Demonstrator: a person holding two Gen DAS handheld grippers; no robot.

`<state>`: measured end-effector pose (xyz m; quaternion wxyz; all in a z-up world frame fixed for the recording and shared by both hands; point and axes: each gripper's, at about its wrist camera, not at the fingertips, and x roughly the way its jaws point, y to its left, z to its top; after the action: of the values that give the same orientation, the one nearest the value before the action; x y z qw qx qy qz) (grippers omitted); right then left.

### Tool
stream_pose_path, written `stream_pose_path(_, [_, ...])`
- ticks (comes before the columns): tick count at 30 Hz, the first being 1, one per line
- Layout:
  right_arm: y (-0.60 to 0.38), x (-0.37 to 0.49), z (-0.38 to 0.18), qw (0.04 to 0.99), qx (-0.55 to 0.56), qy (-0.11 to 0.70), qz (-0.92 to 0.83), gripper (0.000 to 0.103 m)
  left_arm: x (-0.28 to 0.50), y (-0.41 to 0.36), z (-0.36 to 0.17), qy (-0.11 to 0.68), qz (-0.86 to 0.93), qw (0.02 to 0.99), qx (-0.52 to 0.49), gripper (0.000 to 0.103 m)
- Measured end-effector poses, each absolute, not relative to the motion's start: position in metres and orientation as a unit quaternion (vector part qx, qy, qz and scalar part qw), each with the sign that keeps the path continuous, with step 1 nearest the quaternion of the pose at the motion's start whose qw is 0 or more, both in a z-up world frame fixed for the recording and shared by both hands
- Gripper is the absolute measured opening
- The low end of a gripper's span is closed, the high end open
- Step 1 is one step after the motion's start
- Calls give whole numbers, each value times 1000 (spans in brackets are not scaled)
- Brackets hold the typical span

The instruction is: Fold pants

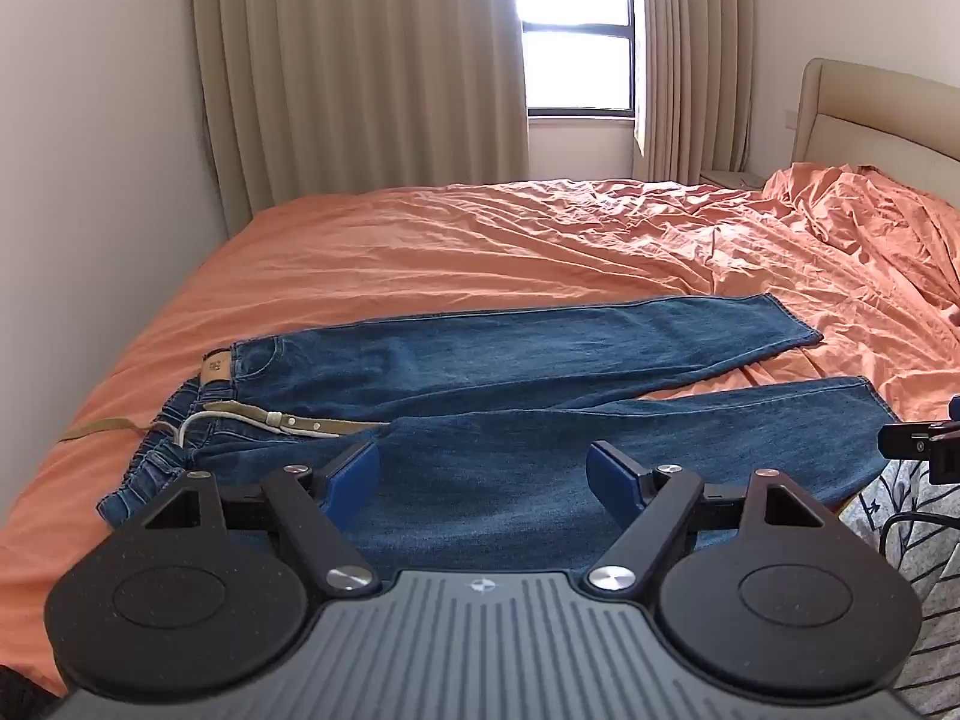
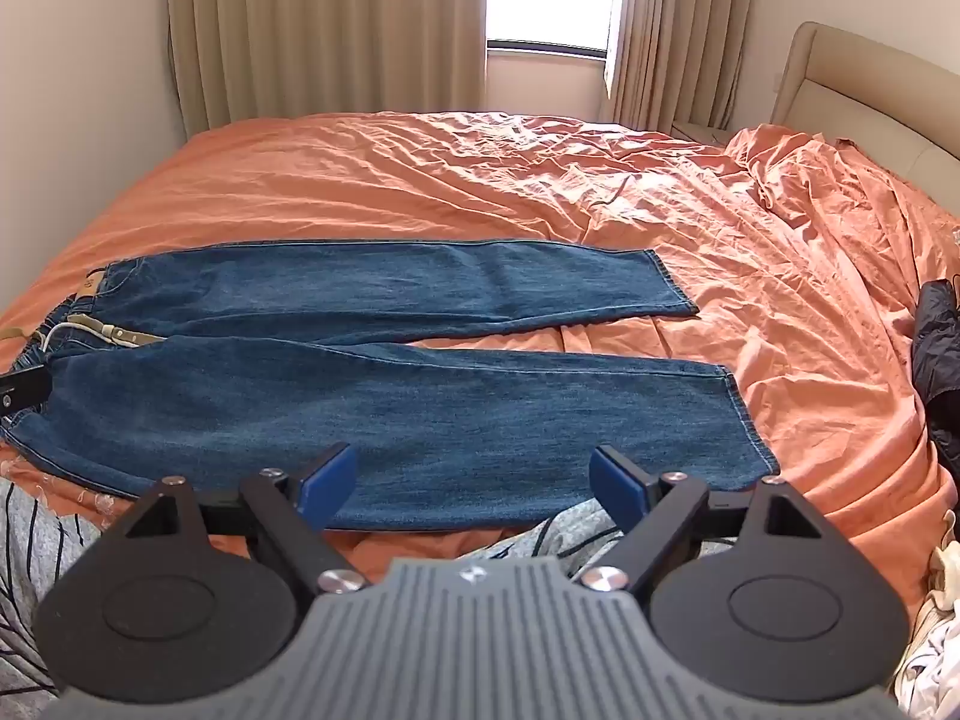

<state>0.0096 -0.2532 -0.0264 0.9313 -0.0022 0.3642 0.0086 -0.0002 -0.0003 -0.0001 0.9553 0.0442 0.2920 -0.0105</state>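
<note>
Blue jeans (image 1: 480, 360) lie flat on an orange bed, waist to the left, both legs spread apart toward the right; they also show in the right wrist view (image 2: 390, 396). A khaki belt (image 1: 270, 417) sits at the waistband. My left gripper (image 1: 483, 471) is open and empty, hovering over the near leg close to the waist. My right gripper (image 2: 471, 480) is open and empty, above the near leg's lower edge close to the hem. Part of the right gripper (image 1: 918, 444) shows at the right edge of the left wrist view.
The orange bedsheet (image 2: 420, 180) is wrinkled, bunched at the right by the beige headboard (image 2: 870, 84). A grey striped cloth (image 2: 36, 540) lies at the near bed edge. Dark clothing (image 2: 939, 360) sits at the right. Curtains (image 1: 360, 60) and a wall lie beyond the bed.
</note>
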Motion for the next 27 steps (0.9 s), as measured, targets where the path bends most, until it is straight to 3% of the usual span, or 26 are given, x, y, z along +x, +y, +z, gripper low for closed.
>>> stream_pose_path(27, [-247, 7, -26, 935, -17, 354, 9, 81, -2, -4, 2, 294, -10, 955, 40, 92])
